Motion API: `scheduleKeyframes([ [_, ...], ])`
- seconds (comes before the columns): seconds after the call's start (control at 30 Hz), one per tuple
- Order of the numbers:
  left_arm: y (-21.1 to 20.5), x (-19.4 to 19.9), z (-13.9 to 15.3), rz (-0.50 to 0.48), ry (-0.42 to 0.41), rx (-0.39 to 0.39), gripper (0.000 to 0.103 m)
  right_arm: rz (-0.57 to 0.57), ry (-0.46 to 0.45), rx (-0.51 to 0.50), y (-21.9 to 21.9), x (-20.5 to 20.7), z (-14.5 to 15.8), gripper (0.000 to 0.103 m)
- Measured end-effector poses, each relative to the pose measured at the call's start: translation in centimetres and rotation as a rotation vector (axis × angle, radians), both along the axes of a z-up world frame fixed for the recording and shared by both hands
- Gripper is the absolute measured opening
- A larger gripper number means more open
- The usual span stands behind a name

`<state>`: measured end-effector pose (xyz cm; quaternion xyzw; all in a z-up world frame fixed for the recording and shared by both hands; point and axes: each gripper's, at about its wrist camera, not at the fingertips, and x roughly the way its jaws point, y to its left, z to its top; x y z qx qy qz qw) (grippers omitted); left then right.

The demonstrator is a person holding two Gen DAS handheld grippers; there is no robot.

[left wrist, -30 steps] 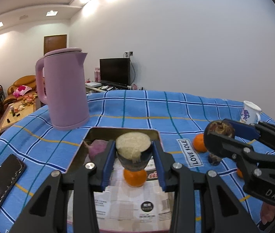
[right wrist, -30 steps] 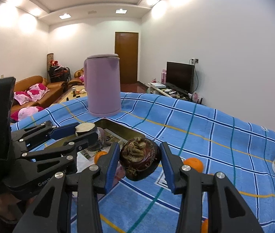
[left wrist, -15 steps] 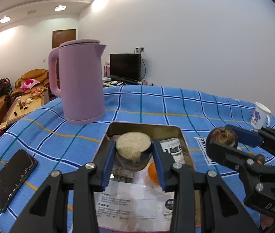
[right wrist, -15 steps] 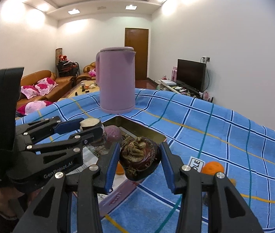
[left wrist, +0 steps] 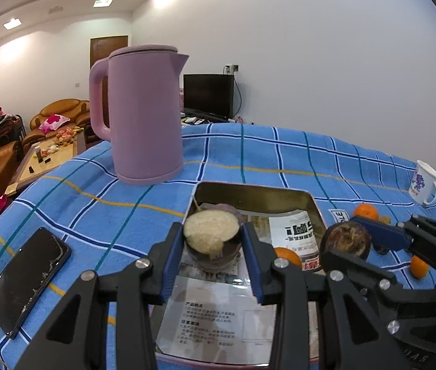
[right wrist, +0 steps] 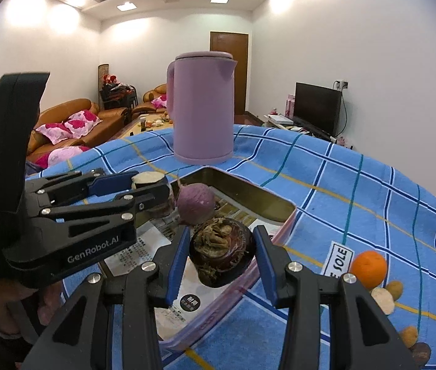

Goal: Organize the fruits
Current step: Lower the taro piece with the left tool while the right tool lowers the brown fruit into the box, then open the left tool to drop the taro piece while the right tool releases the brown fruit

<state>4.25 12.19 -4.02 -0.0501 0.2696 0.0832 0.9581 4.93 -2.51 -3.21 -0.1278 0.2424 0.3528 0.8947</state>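
Observation:
My left gripper [left wrist: 213,243] is shut on a dark fruit half with a pale cut face [left wrist: 211,232], held over the metal tray [left wrist: 254,189]. My right gripper [right wrist: 222,254] is shut on a dark brown mangosteen [right wrist: 221,251], held over the tray's right rim [right wrist: 282,225]. The right gripper and its mangosteen also show in the left wrist view [left wrist: 348,242]. In the tray lie a purple fruit [right wrist: 195,204], an orange [left wrist: 287,256] and printed paper. Oranges [left wrist: 365,211] [right wrist: 368,269] and small brownish fruits [right wrist: 382,299] lie on the cloth right of the tray.
A tall pink kettle [left wrist: 144,117] stands behind the tray. A black phone [left wrist: 28,280] lies at the left on the blue checked tablecloth. A white mug [left wrist: 424,182] stands at the far right. Sofas and a coffee table lie beyond the table's left edge.
Both grippers have moved forward and left over the tray, each still gripping its fruit. The kettle looms larger and the purple fruit now sits just ahead of them.

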Motion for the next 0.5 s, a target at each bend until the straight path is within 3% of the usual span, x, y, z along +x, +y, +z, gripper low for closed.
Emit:
scheduleKeyframes([
  [0.5,0.3,0.8,-1.1,-0.02,0.06,-0.002,0.04,0.023,0.04,-0.037,1.3,0.4,-1.5,0.044],
])
